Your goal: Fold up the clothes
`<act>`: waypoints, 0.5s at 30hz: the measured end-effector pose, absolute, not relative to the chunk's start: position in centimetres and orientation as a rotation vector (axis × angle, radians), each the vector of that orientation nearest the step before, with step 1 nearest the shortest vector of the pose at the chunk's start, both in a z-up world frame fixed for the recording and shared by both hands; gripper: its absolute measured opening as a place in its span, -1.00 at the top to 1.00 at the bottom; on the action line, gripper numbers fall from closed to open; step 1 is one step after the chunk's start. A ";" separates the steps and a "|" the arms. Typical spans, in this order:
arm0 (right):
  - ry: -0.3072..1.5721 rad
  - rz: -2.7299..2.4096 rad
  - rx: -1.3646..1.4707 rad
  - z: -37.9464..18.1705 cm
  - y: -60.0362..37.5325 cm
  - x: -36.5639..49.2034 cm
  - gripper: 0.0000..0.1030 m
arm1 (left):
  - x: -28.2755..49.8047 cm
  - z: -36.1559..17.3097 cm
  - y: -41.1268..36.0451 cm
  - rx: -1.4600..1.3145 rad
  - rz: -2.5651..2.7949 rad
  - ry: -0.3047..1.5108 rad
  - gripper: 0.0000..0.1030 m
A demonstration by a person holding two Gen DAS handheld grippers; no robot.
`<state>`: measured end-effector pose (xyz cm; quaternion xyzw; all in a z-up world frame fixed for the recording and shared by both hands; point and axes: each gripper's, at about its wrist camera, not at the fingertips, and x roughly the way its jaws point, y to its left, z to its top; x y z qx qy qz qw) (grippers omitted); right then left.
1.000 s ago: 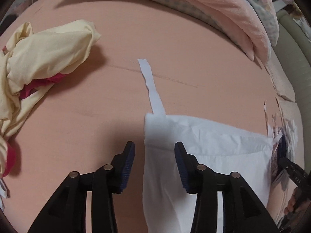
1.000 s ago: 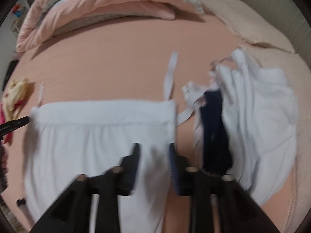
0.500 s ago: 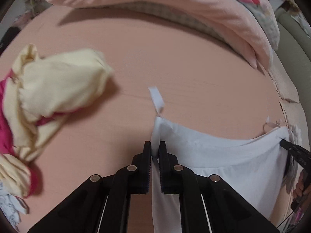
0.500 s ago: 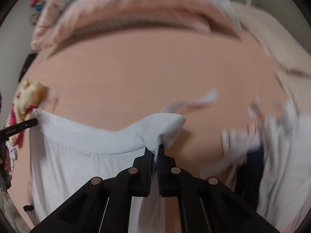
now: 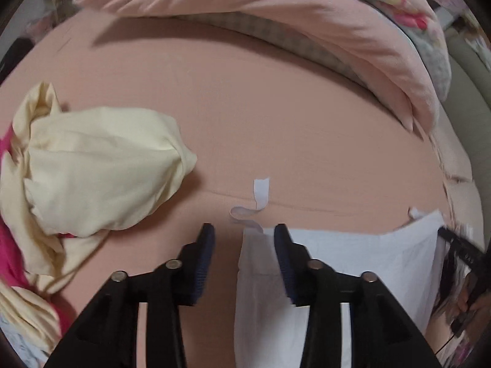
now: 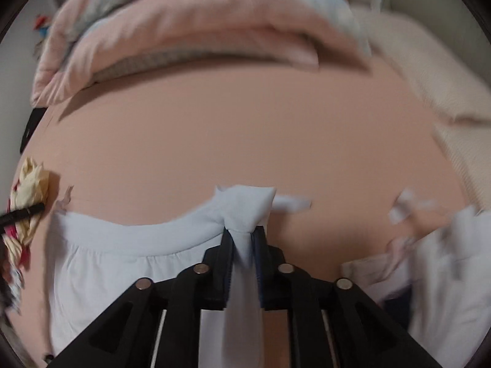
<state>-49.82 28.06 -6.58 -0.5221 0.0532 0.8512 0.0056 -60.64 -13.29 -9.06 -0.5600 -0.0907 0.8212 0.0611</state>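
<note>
A white garment (image 5: 337,263) with a waistband and a loose white tie strap (image 5: 259,196) lies on the pink bed sheet (image 5: 276,122). My left gripper (image 5: 244,239) is open, its fingers either side of the garment's left corner, which lies flat. My right gripper (image 6: 242,239) is shut on the garment's right waistband corner (image 6: 245,205), bunched and lifted above the sheet. The garment (image 6: 122,260) spreads to the left in the right wrist view, where the left gripper's tip (image 6: 21,213) shows at its far corner.
A cream and magenta heap of clothes (image 5: 76,178) lies left of the garment. Folded pink bedding (image 5: 276,18) lies along the back. Crumpled white clothes (image 6: 429,260) with something dark sit on the right. A cream blanket (image 6: 429,76) covers the far right.
My left gripper has opened and let the garment's left corner drop to the sheet; the strap has curled. My right gripper stays shut on its corner and has carried it forward.
</note>
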 end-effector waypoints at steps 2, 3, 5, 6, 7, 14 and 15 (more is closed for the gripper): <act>0.028 2.694 -1.682 -6.2 25.9 -49.1 0.68 | -60.3 -10.4 -11.6 -1.745 2.358 -0.173 0.27; -0.059 2.682 -1.737 -6.7 24.9 -49.3 0.68 | -60.1 -11.1 -10.8 -1.766 2.307 -0.115 0.27; -0.177 2.619 -1.775 -8.3 24.1 -49.3 0.68 | -60.1 -12.9 -9.2 -1.800 2.316 0.101 0.29; -0.213 2.581 -1.798 -9.3 24.0 -49.5 0.68 | -60.2 -13.7 -8.5 -1.811 2.322 0.206 0.31; -0.153 2.537 -1.833 -10.3 24.8 -50.2 0.68 | -60.8 -14.3 -8.5 -1.809 2.353 0.277 0.31; 0.339 2.594 -1.756 -6.2 29.2 -51.9 0.21 | -62.3 -10.3 -11.6 -1.706 2.507 -0.042 0.31; 0.323 2.608 -1.729 -5.3 29.2 -51.4 0.18 | -61.7 -9.9 -11.7 -1.700 2.430 -0.151 0.31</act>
